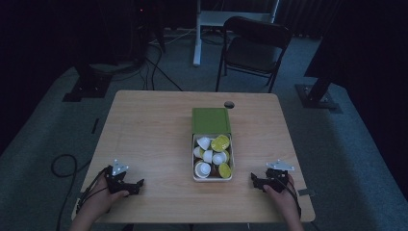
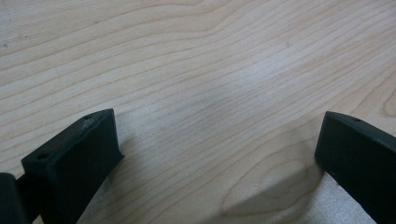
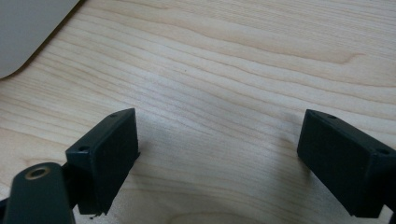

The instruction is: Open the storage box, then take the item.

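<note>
A wooden bench is seen in the high view, with a white box set a little right of its middle. The box is filled with small cups, some white and some yellow-green, lying at mixed angles; how many there are cannot be told. A green lid is laid flat just behind the box, touching its far edge. A dark round hole is seen in the bench beyond the lid. Behind the bench a black chair is placed on the grey floor, and a black cable is looped on the floor at the left.

The left gripper is held in the person's left hand near the front left corner of the bench, well apart from the box. The right gripper is held in the right hand near the front right edge, nearer the box but not touching it. Both are pointed inward toward the box, low over the wood.

In the left gripper view the jaws are spread wide over bare bench, with nothing between them. In the right gripper view the jaws are likewise spread wide over bare wood, and a pale corner of the box is seen at the upper left. Nothing is lying between either gripper and the box.
</note>
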A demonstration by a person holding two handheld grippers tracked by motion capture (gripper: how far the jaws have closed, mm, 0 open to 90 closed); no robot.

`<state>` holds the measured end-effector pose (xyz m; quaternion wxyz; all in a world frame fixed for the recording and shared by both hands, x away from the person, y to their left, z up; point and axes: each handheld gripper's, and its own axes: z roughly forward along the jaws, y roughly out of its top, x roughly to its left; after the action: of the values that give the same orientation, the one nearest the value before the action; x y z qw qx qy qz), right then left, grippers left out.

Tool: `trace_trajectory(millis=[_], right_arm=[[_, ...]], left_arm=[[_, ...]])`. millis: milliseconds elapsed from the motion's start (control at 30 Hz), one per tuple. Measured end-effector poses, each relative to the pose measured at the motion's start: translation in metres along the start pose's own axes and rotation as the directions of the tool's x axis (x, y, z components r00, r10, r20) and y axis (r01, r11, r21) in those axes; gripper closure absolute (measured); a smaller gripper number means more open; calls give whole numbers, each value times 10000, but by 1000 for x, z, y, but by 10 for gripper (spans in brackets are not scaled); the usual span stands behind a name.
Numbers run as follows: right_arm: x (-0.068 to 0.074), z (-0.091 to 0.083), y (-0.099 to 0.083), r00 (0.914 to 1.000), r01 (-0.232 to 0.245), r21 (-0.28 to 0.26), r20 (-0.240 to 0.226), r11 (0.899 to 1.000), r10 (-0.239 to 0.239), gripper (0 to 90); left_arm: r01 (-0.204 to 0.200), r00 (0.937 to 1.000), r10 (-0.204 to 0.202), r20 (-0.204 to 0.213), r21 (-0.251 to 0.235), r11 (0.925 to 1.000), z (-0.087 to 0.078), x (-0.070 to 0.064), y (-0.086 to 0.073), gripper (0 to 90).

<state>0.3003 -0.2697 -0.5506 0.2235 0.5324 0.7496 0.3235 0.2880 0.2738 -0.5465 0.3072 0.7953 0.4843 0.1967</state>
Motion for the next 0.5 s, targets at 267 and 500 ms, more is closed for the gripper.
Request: trace_trajectory(millis=[267,500], right_arm=[[0,0,0,10000,0,0,-3,10000,0,119],[0,0,0,10000,2,0,-1,10000,-2,119]], left_arm=[[-723,9968,727,341,-108,9973,1,-4,2,0],[-1203,9923,1204,278,-66,9927,2,-10,8,1]])
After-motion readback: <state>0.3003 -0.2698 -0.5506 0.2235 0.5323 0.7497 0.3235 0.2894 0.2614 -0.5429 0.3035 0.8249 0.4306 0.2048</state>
